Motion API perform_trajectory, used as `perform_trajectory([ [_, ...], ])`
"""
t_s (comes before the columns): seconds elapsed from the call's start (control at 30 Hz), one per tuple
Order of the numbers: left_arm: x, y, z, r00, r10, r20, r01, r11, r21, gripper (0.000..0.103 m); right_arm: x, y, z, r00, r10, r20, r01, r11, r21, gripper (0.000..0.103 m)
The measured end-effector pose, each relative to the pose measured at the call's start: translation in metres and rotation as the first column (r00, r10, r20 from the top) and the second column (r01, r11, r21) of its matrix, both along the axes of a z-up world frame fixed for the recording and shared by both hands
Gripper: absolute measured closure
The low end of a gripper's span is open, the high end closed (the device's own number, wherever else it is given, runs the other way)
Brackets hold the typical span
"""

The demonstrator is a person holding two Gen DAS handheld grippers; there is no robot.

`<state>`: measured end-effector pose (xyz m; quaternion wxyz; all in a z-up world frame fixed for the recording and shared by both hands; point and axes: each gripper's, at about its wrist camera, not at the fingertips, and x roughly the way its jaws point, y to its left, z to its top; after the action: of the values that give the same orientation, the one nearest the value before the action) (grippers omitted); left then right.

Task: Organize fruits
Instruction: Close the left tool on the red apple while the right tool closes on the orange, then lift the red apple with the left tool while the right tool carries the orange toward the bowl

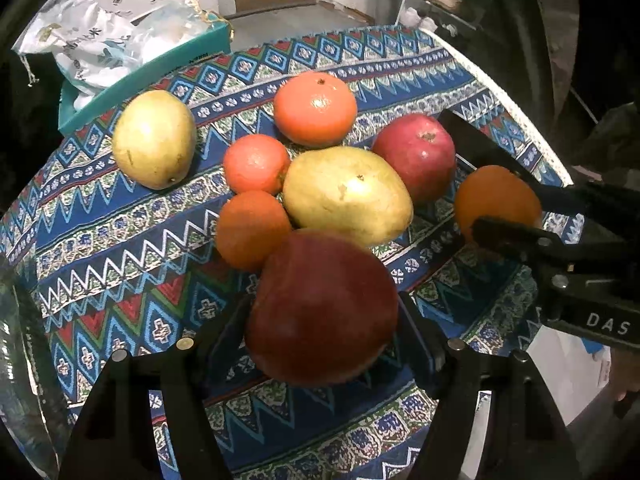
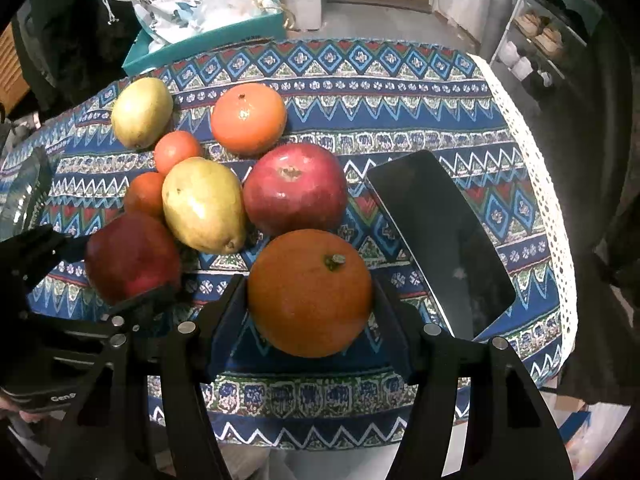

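Note:
My left gripper point(image 1: 322, 320) is shut on a red apple point(image 1: 320, 308), also seen in the right wrist view point(image 2: 132, 256). My right gripper point(image 2: 310, 300) is shut on an orange point(image 2: 310, 292), which shows at the right in the left wrist view point(image 1: 496, 200). On the patterned tablecloth point(image 1: 120, 248) lie a second red apple point(image 2: 296, 188), two yellow-green pears point(image 2: 202, 204) point(image 2: 141, 112), a large orange point(image 2: 248, 118) and two small oranges point(image 2: 177, 151) point(image 2: 145, 194).
A black tray point(image 2: 440, 236) lies on the cloth at the right. A teal box point(image 2: 208, 40) with white bags stands past the table's far left edge. A clear glass bowl point(image 2: 24, 192) sits at the left. A shelf point(image 2: 540, 28) stands at the back right.

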<state>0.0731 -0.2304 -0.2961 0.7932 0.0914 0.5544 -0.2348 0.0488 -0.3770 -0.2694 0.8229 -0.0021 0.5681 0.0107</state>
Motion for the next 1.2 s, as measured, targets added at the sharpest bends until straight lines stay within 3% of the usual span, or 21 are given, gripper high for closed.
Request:
perform_trajectory([
  [0.5,-0.012,0.028,0.059,0.993,0.078,0.087,-0.072,0.995,-0.073,0.029,-0.005,0.012,0.048,0.991,0.011,0.132,-0.009,1.0,-0.011,0.04],
  [0.83,-0.021,0.05,0.115,0.965,0.123,0.231,-0.099,0.989,-0.113,0.029,-0.008,0.032,0.106,0.962,0.034,0.272,-0.036,0.999,0.005,0.04],
  [1.2,-0.035,0.078,0.158,0.936,0.159,0.313,-0.112,0.98,-0.165,0.029,-0.015,0.053,0.155,0.922,0.063,0.382,-0.067,0.998,-0.004,0.04],
])
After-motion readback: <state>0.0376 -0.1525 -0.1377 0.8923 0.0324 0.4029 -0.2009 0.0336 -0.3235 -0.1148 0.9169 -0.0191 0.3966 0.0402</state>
